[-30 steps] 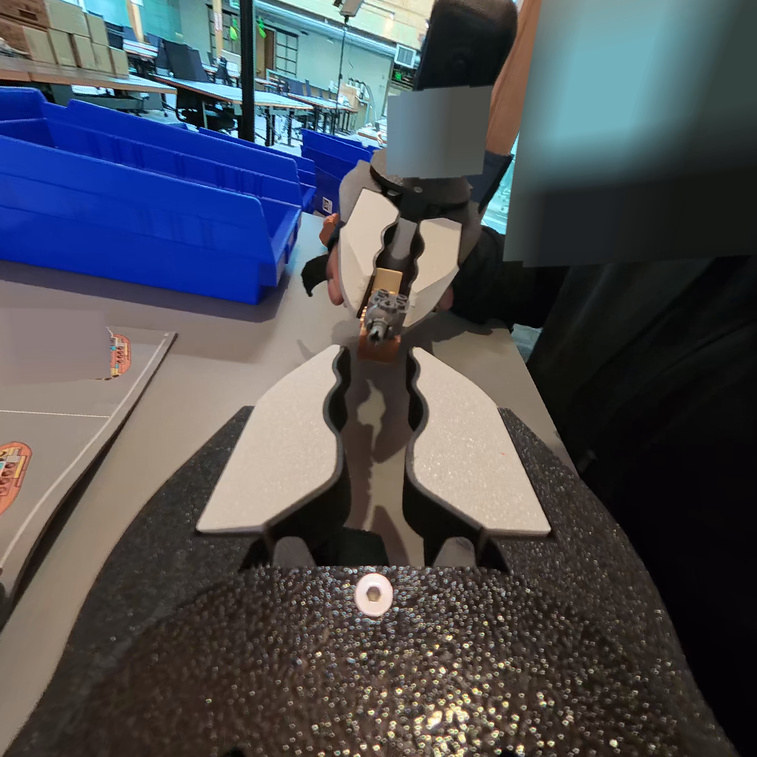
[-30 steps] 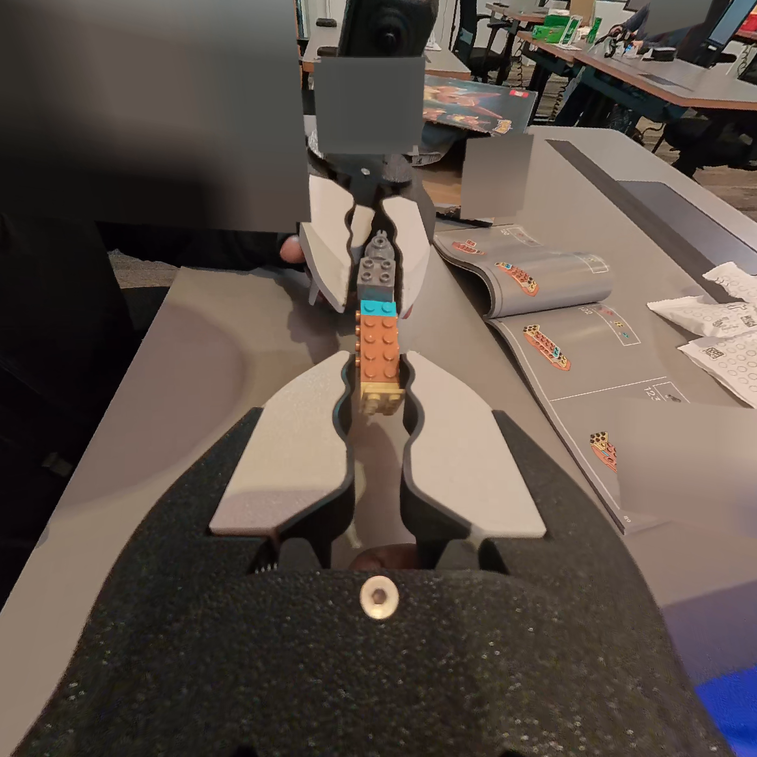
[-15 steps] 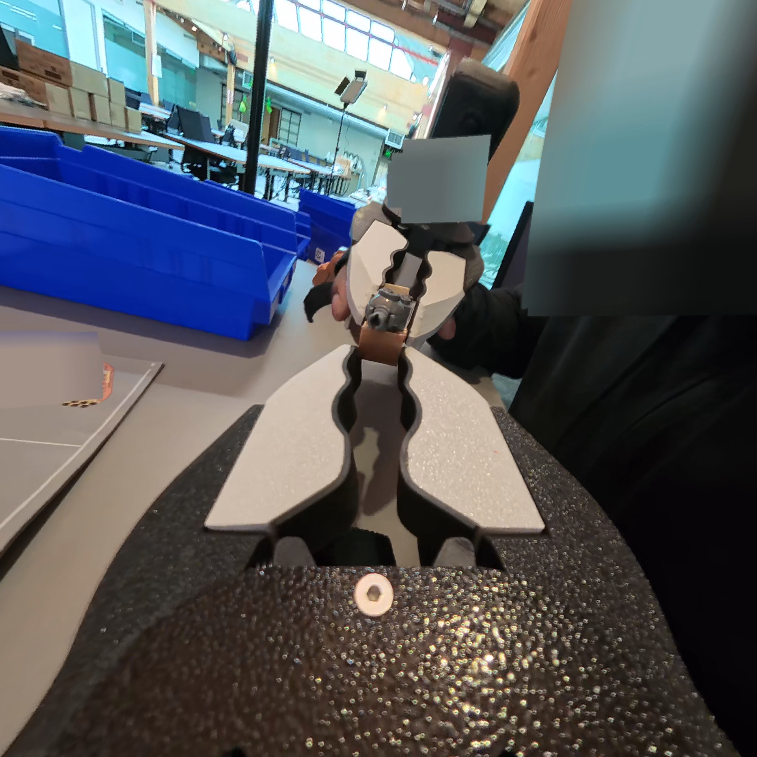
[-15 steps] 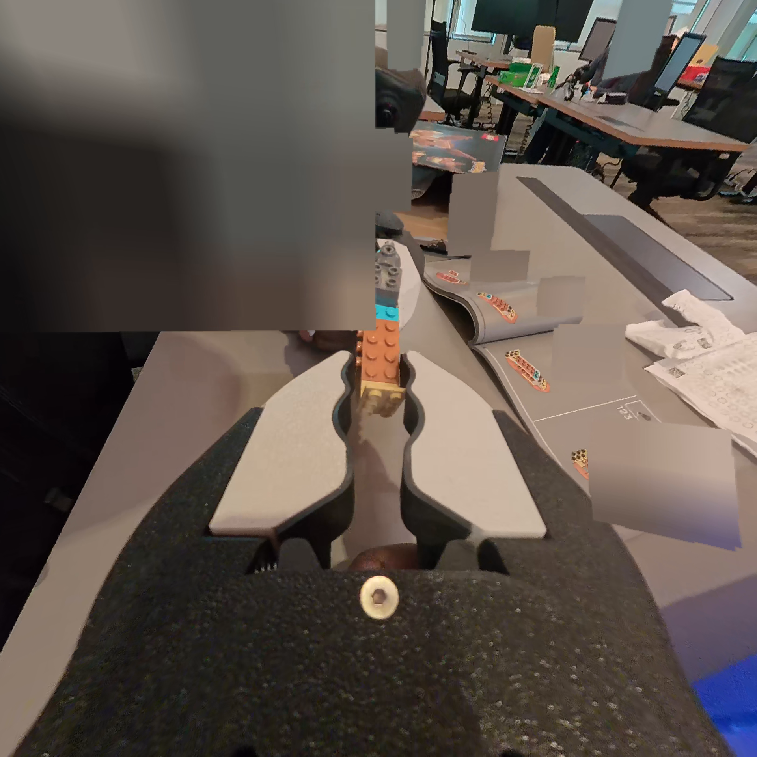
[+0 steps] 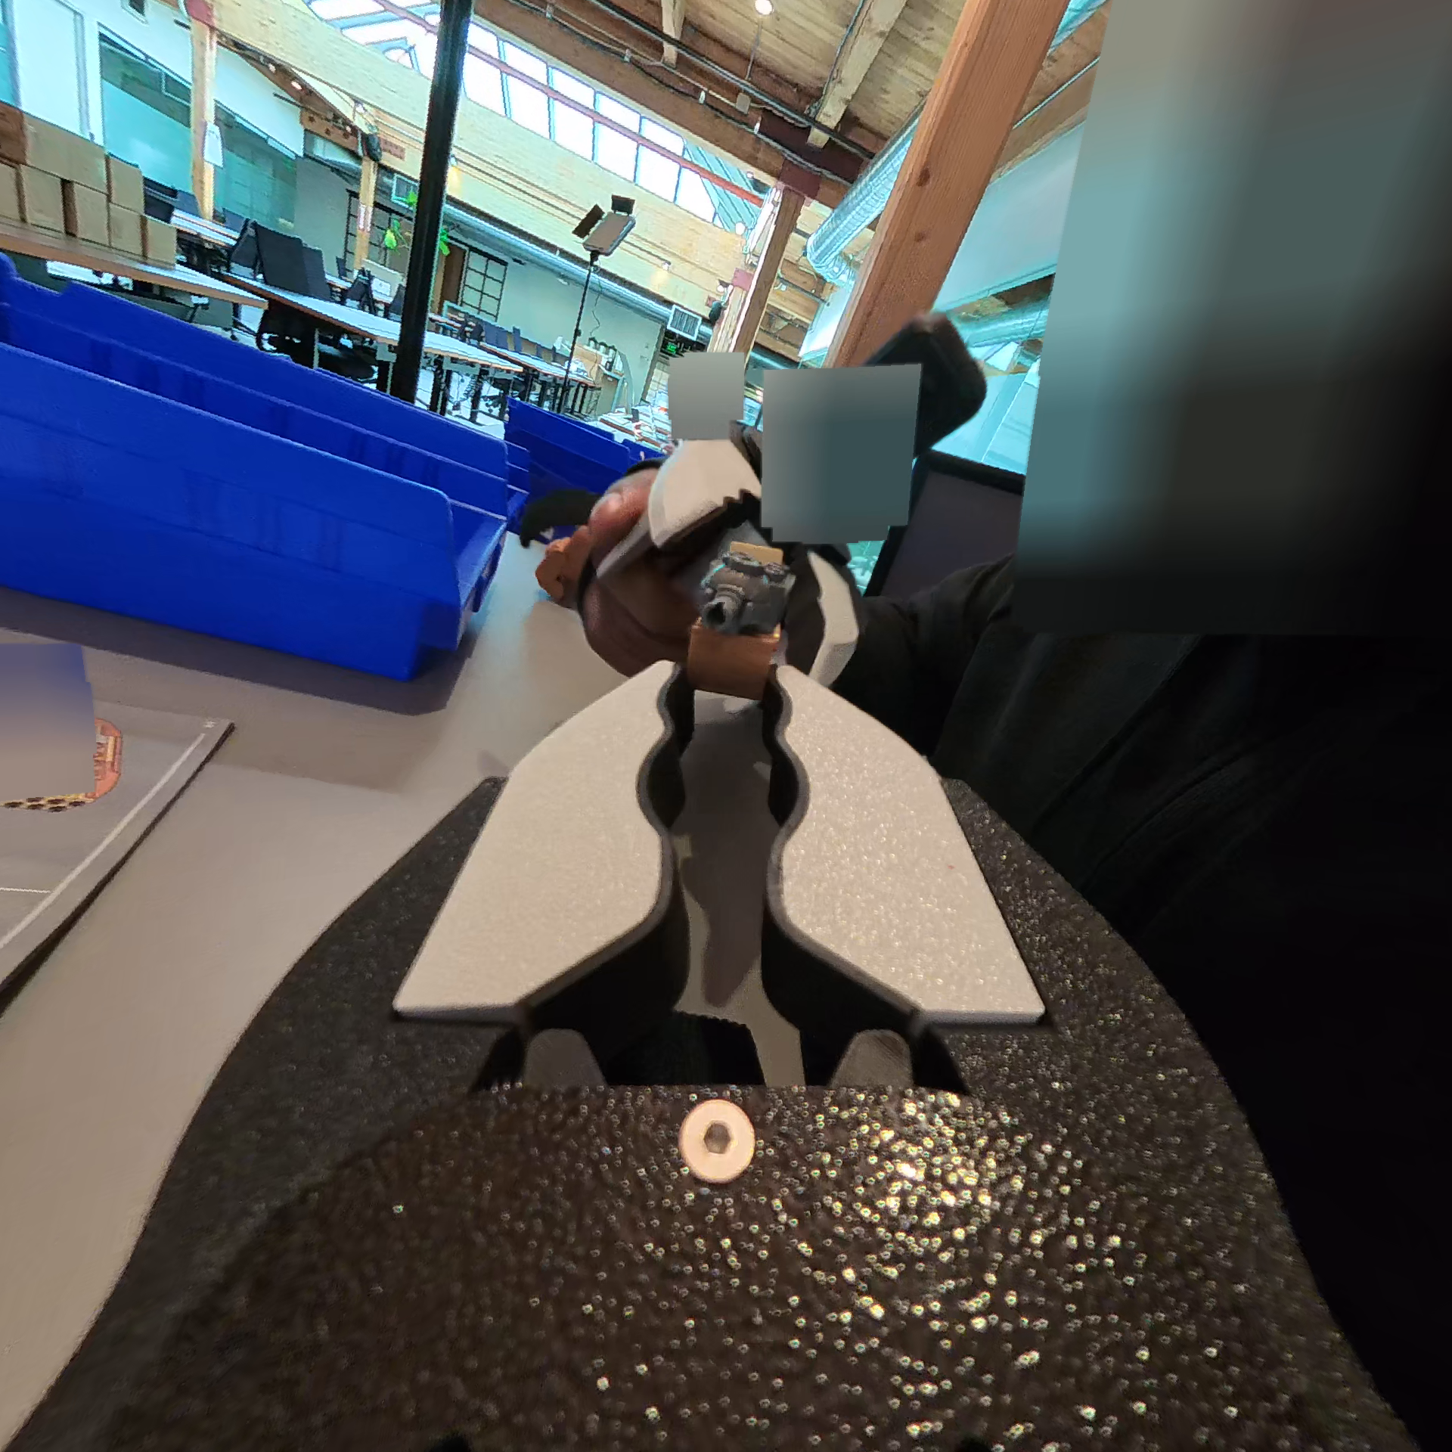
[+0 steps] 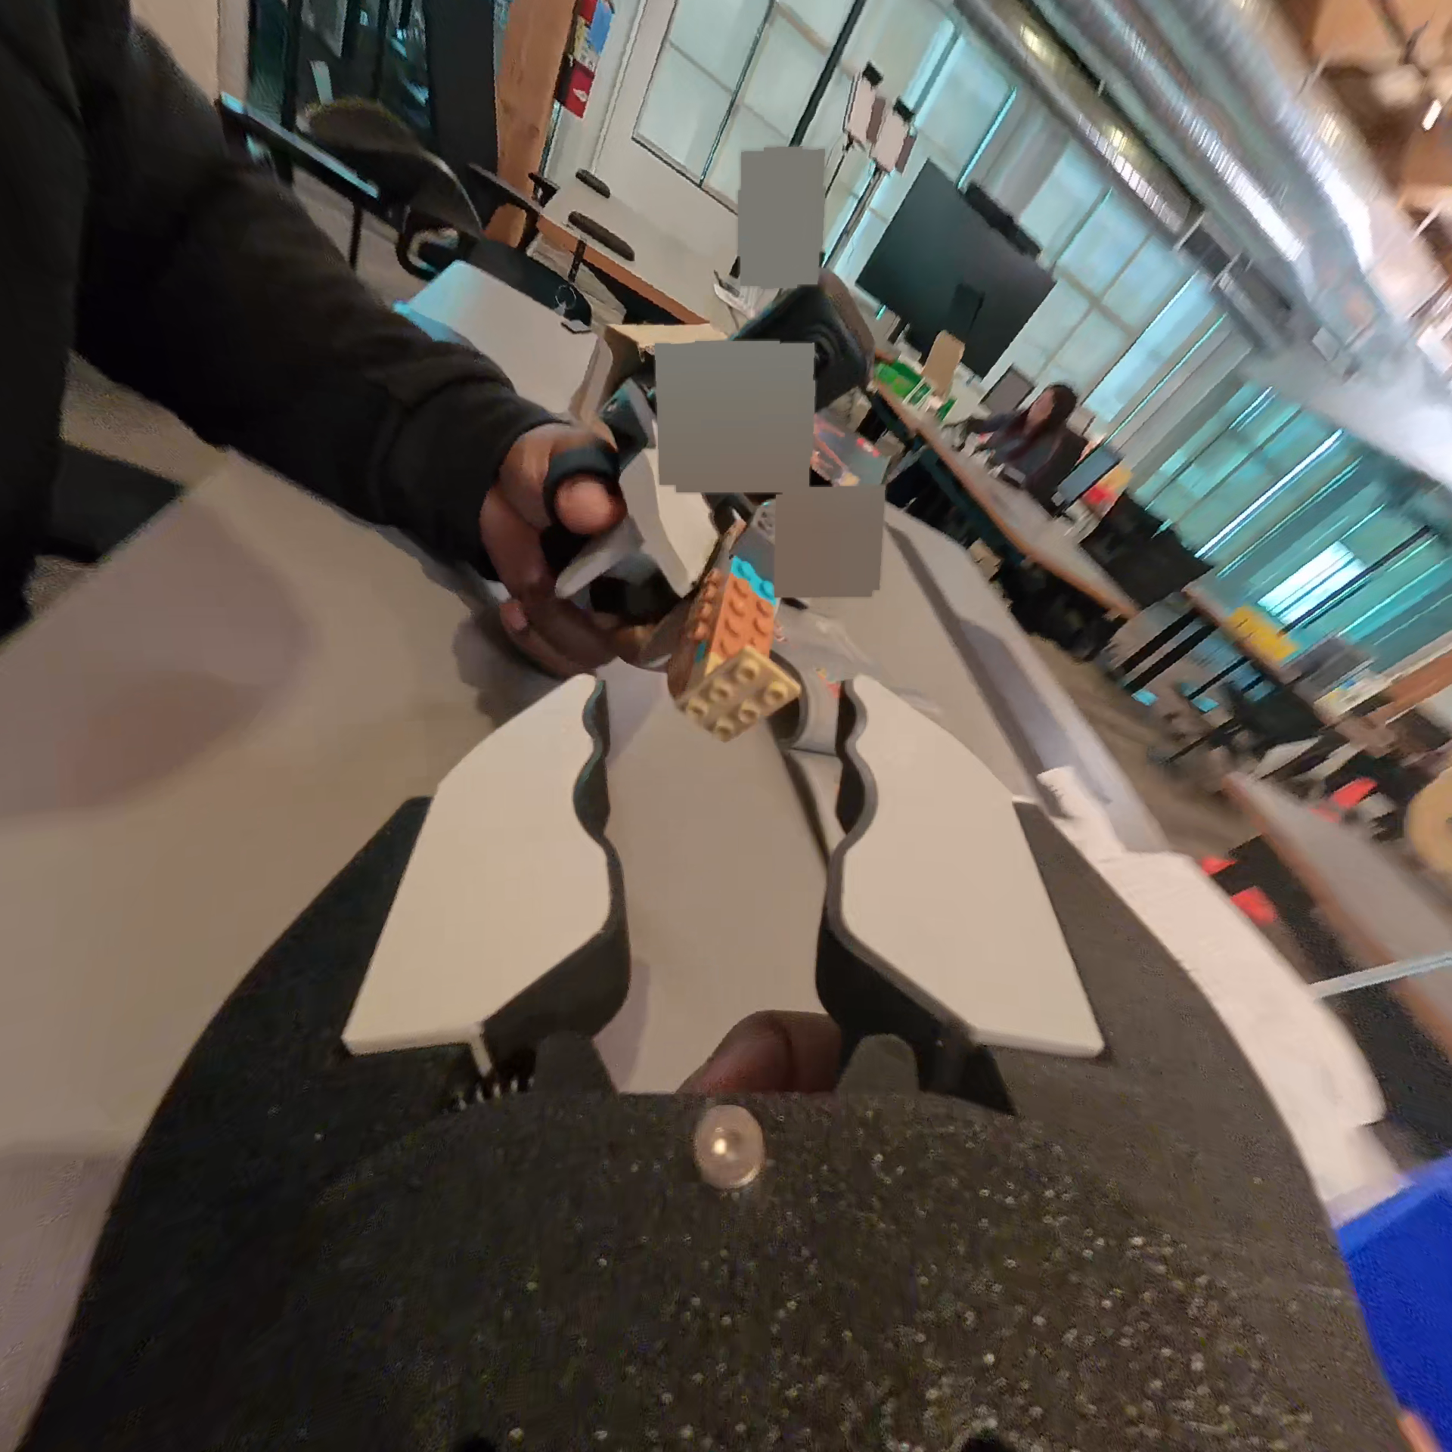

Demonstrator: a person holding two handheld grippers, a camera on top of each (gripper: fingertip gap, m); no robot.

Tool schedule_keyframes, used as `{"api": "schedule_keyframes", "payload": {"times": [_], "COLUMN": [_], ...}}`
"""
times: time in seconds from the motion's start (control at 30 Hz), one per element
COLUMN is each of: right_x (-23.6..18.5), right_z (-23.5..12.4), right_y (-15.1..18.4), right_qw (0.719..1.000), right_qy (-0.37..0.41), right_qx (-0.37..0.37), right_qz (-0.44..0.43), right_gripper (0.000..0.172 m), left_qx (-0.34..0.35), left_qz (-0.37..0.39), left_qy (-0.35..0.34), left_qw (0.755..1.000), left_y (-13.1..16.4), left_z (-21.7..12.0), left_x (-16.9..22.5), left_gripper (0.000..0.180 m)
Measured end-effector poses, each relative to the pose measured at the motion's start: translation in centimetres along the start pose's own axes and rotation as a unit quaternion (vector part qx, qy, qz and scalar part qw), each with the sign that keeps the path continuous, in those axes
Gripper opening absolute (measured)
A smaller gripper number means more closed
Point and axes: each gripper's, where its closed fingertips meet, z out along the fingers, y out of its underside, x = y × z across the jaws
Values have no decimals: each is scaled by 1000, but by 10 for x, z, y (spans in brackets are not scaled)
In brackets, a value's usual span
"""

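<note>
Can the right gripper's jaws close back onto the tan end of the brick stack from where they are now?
Probably yes. The right gripper stands open, and the tan end of the brick stack hangs between its fingertips, unobstructed, while the left gripper clamps the far end.

Place: open-plan workshop-office hall.
Roof: exposed timber beams (image 5: 927,181) and a silver metal duct (image 6: 1226,157).
Furnishing: long wooden-edged desks (image 6: 1013,511), black office chairs (image 5: 291,259).
Storage: blue plastic bins (image 5: 236,503), stacked brown cardboard boxes (image 5: 71,188).
</note>
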Motion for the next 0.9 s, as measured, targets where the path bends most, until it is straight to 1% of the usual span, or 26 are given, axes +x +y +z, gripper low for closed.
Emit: {"api": "schedule_keyframes", "payload": {"times": [0.07,0.17,0.23,0.3,0.43,0.5,0.7,0.8,0.83,0.9], "right_x": [-2,-3,-2,0,3,4,-10,-16,-13,-6], "right_z": [-1,0,3,4,7,12,23,30,30,27], "right_y": [2,8,12,11,2,-5,-10,1,7,14], "right_qw": [997,982,968,957,948,942,921,923,928,946], "right_qy": [11,32,44,53,43,32,-29,-57,-58,-52], "right_qx": [6,-1,-7,6,50,69,110,97,83,58], "right_qz": [-72,-187,-247,-286,-311,-327,-372,-367,-358,-314], "right_gripper": [65,73,79,80,80,80,80,74,72,70], "left_qx": [3,6,3,0,-11,-17,-43,-53,-57,-62], "left_qz": [-6,-26,-39,-51,-78,-87,-77,-86,-91,-83], "left_qy": [7,29,51,75,122,134,170,164,164,150], "left_qw": [1000,999,998,996,989,987,981,981,981,983], "left_y": [-1,-2,-1,0,4,5,11,11,11,12], "left_z": [-2,-3,-2,-1,3,5,10,13,13,8], "left_x": [1,4,8,14,23,24,32,23,21,17], "left_gripper": [17,17,17,17,16,16,17,17,17,17]}}
